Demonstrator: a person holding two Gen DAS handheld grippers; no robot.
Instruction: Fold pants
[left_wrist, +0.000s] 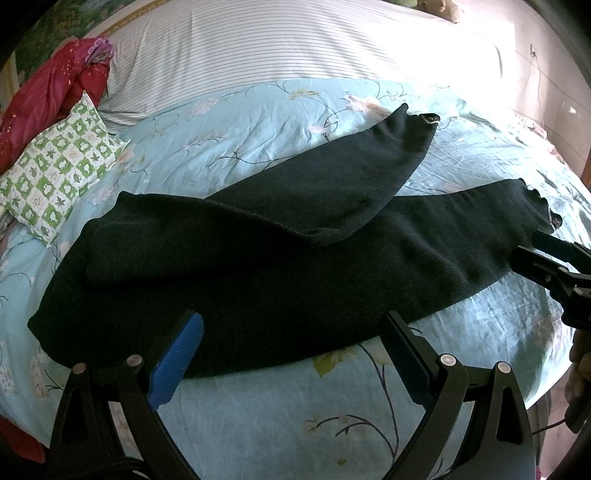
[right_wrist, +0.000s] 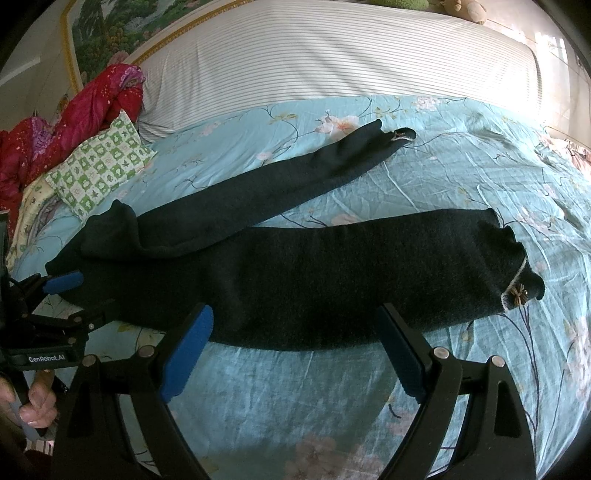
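Dark pants lie spread flat on the light blue floral bedsheet, waist to the left, two legs fanning out to the right. They also show in the right wrist view, where the near leg ends in a cuff with a small bow. My left gripper is open, its fingers over the near edge of the pants at the waist end. My right gripper is open over the near edge of the near leg. Neither holds cloth.
A green-and-white patterned pillow and a red quilt lie at the left. A striped pillow or bolster runs along the far side. The bed's right edge drops off near the right gripper.
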